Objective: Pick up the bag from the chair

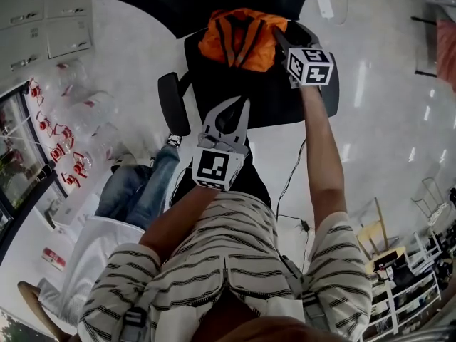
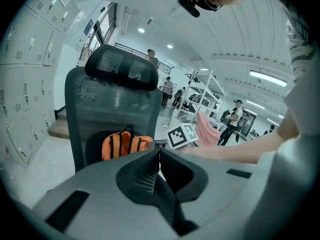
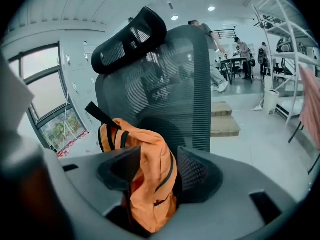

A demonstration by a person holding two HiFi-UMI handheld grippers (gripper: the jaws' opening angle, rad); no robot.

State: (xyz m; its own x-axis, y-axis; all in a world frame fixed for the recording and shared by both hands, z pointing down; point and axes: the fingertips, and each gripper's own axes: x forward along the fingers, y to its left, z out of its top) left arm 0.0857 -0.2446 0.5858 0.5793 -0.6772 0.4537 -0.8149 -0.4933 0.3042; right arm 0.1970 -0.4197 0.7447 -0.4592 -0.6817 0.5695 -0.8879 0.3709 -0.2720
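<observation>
An orange bag (image 3: 145,174) with black straps stands at the back of the seat of a black mesh-backed office chair (image 1: 285,98), leaning on the backrest. The right gripper (image 1: 279,40) reaches in over the seat, its jaws spread wide to either side of the bag. The fabric sits between them but is not visibly squeezed. The right arm is stretched almost straight across the seat, with the gripper tipped downward. The left gripper (image 1: 239,105) hovers at the chair's front edge, well short of the bag, its jaws closed tip to tip with nothing between them. It sits on a bent arm held close to the person's striped shirt (image 1: 235,262). There is one bag, one chair and two grippers, each carrying one marker cube (image 1: 311,65).
</observation>
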